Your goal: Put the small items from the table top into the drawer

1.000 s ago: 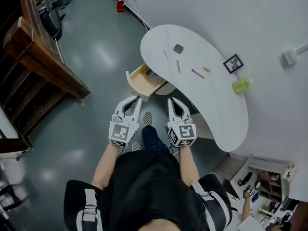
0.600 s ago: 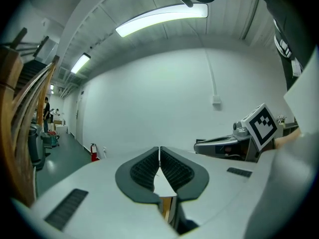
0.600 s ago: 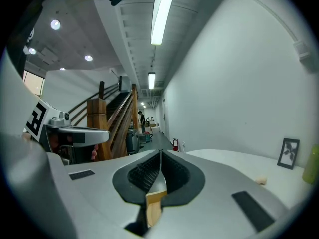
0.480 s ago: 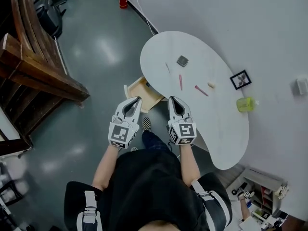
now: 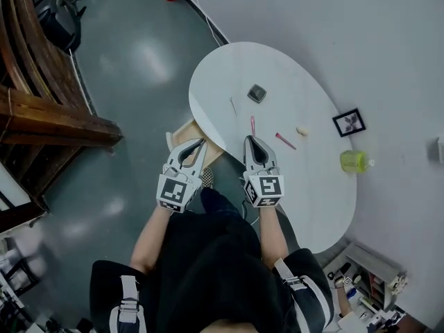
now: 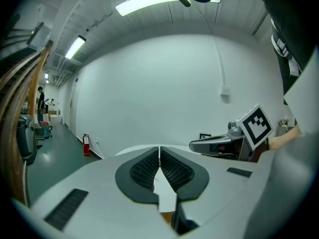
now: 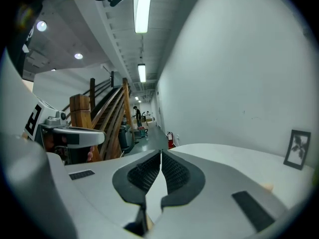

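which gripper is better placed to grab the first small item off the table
Right, probably. The right gripper sits shut at the near edge of the table, its tip just short of the nearest pink pen. The left gripper, also shut, hangs off the table over the drawer, farther from every item.

You have no words, numbers or brand names to read here. Only black-and-white square markers (image 5: 177, 191) show, on your left gripper (image 5: 200, 143) and right gripper (image 5: 250, 139), near 6 o'clock.

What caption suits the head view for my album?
Person holds shut left gripper and right gripper before white table bearing small items.
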